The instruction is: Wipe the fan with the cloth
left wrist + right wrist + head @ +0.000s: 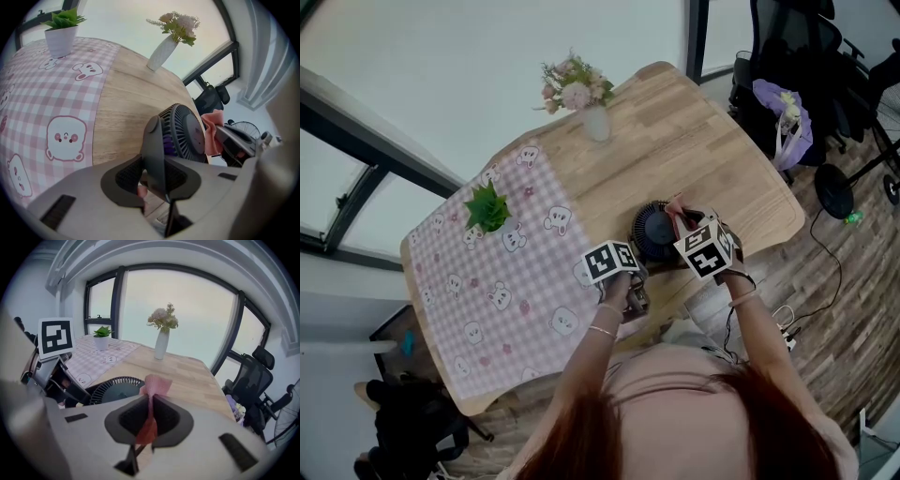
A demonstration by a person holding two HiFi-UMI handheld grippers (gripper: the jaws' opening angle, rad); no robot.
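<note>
A small dark grey fan (656, 231) sits near the table's front edge, its round grille (185, 133) tilted up. My left gripper (635, 281) is shut on the fan's stand (157, 154), holding it from the near side. My right gripper (687, 222) is shut on a pink cloth (154, 390), and the cloth's free end (678, 208) hangs at the right rim of the fan. In the left gripper view the pink cloth (213, 133) touches the grille's right edge. In the right gripper view the fan (115, 389) lies just left of the cloth.
A wooden table (694, 141) carries a pink checked cloth with bear prints (487, 281), a small green plant in a white pot (490, 212) and a white vase of flowers (581, 98). A black office chair (806, 56) and a floor fan base (834, 190) stand to the right.
</note>
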